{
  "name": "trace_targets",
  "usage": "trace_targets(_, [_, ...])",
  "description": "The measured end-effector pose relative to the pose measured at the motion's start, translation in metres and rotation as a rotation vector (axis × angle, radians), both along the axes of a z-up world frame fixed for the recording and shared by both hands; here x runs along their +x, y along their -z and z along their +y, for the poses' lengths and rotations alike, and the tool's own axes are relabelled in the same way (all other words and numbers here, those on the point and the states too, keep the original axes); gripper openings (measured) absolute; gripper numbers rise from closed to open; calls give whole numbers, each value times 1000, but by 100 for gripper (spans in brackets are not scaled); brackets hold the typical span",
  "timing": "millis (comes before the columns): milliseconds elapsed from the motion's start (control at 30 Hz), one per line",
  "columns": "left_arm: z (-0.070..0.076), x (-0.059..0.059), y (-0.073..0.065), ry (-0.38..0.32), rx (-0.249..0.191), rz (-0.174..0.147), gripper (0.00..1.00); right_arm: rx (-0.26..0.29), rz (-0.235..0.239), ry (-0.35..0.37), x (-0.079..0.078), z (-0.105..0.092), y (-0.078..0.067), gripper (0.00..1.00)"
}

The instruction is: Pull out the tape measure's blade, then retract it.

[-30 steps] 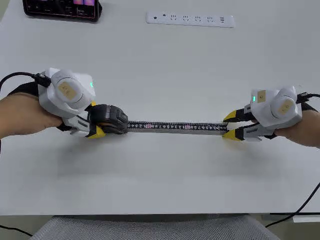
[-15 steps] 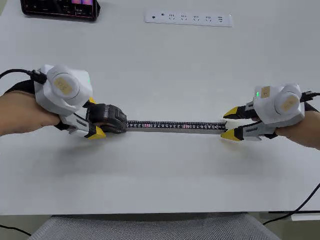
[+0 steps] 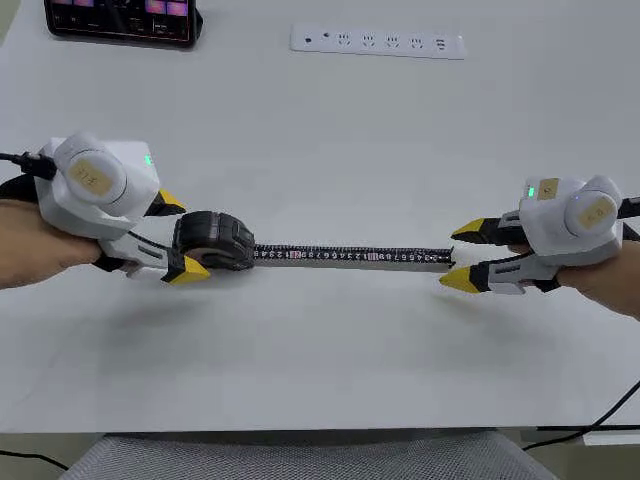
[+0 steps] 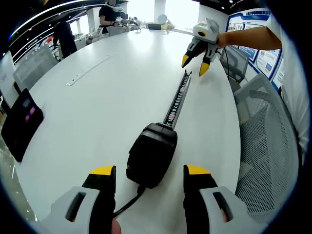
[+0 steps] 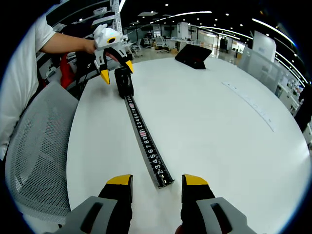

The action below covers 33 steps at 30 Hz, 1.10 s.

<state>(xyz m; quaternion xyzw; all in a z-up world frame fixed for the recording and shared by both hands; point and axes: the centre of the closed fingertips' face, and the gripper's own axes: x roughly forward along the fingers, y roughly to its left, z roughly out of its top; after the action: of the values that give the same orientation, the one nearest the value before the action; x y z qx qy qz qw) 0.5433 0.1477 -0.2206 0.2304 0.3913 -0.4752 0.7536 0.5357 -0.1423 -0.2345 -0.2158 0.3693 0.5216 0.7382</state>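
Past a mesh chair [image 3: 300, 460], on the white table [image 3: 320, 340], the tape measure [image 3: 213, 240] lies crosswise with its blade [image 3: 350, 255] extended flat, case by the left gripper [image 3: 183, 236], tip toward the right gripper [image 3: 456, 257], both claws wide and empty, a power strip [image 3: 378, 41] and tablet [image 3: 122, 20] beyond.

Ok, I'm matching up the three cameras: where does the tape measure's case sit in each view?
Head view: the case lies left of centre, just ahead of the left gripper.
Left gripper view: the case sits low centre, just beyond the open fingers.
Right gripper view: the case is upper left, under the left gripper.
Shared landmark: the extended blade, running from the case toward the right gripper.
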Motion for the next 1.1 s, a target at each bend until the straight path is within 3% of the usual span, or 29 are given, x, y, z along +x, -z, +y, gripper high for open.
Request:
trace_targets(300, [7,-7,-6,-67,-65,-23,56,12,-14,57,-7,-2,-3,44])
trace_targets(433, [10,-7,-14,-93,-87,-76,56,20,-21,87,-8,-2,-5,47])
trace_targets(867, [8,-16,-27,-159,-175,-135,61,43,-70,150,-14,3,-13,58])
trace_targets(1000, [9,-21,-30,-185,-198,-150,64,48,-87,161,-17,4,-15,60])
trace_targets(1100, [11,-25,-29,-203,-204,-144,65,68,-93,176,-20,6,-18,63])
